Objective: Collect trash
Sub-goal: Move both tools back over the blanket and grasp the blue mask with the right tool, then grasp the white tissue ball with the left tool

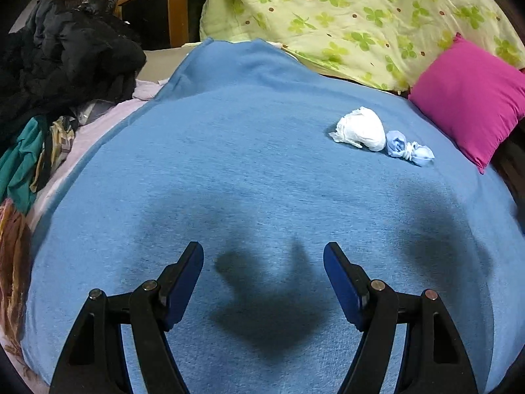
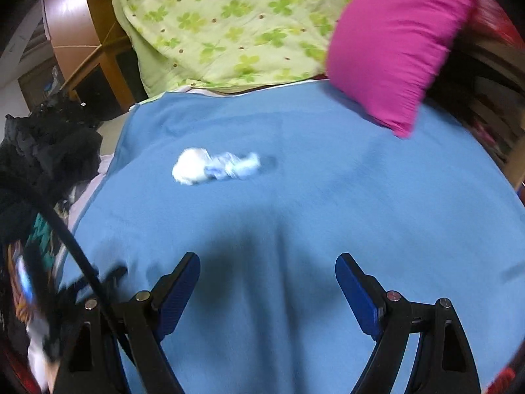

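Left gripper: fingers spread wide, nothing between them, held above the blue blanket on the bed. Its shadow falls on the blanket directly ahead of the fingers.

Right gripper: fingers likewise spread wide and empty, above the same blanket. This view is motion-blurred.

Trash: in the left wrist view, a crumpled white wad lies on the blanket at 2 o'clock, touching a smaller light-blue crumpled piece on its right. Both lie near the magenta pillow, well apart from either gripper. In the right wrist view the same pair sits at 11 o'clock, detail blurred.

Surroundings: green clover-print quilt at 12 o'clock; dark clothing pile at 10 o'clock; wooden cabinet behind it.
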